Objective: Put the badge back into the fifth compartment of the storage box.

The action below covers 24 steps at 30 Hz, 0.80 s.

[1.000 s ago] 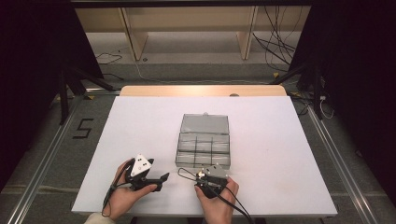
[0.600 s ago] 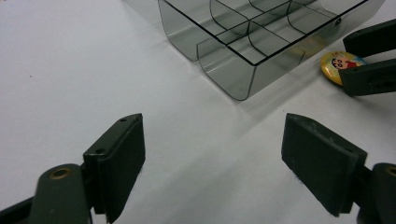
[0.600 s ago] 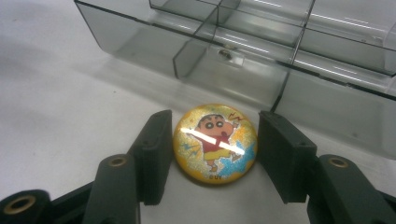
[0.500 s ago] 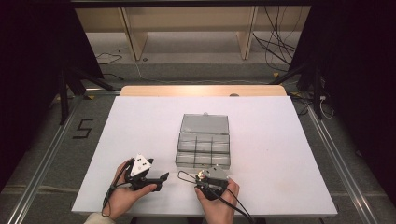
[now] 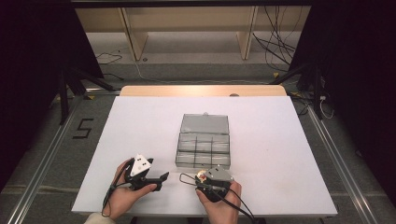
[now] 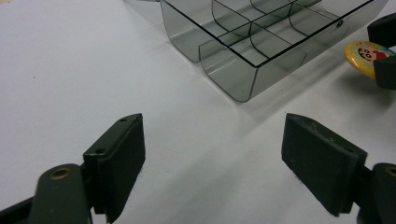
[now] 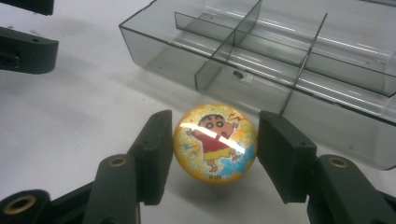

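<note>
Round yellow cartoon badge (image 7: 215,143) sitting between the right gripper (image 7: 214,154) pads, just in front of the clear divided box (image 5: 203,147), near its front wall. Pads right up against it, prob gripping but can't tell 100%. Left gripper (image 6: 212,154) wide open, nothing in it, over bare white table (image 5: 140,126) left of box.

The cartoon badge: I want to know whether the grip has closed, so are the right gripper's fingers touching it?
Cannot tell. In the right gripper view the badge sits between the fingers, with no plain gap or contact at either edge.
</note>
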Motion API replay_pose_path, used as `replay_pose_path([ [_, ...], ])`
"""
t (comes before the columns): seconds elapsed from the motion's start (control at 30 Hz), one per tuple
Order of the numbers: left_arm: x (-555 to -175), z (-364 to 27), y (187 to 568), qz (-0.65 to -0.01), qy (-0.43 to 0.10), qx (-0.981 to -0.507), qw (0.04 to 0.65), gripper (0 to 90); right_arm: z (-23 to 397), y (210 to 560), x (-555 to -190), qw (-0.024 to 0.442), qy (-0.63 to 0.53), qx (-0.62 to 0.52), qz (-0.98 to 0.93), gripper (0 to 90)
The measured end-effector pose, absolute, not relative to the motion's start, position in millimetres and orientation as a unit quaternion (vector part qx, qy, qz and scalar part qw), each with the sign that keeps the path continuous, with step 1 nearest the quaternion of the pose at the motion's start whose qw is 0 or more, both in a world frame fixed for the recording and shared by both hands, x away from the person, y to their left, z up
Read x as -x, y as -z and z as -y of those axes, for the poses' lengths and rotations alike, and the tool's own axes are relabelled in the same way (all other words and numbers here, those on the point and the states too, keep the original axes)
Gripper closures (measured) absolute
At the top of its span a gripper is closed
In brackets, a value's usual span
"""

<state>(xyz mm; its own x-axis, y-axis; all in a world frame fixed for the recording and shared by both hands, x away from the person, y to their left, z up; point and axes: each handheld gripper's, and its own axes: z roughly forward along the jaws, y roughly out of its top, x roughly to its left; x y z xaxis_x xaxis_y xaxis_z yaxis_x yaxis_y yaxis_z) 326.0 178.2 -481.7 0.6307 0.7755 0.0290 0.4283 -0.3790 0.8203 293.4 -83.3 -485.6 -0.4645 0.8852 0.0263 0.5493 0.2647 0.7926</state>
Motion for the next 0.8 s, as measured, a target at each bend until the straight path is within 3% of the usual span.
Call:
replay_pose_path([
  [0.8, -325.8, -177.9, 481.7, -0.377, -0.210, -0.802, 0.414, 21.3, 83.0, 462.0, -297.5, 0.218, -0.410, -0.424, -0.778, 47.1],
])
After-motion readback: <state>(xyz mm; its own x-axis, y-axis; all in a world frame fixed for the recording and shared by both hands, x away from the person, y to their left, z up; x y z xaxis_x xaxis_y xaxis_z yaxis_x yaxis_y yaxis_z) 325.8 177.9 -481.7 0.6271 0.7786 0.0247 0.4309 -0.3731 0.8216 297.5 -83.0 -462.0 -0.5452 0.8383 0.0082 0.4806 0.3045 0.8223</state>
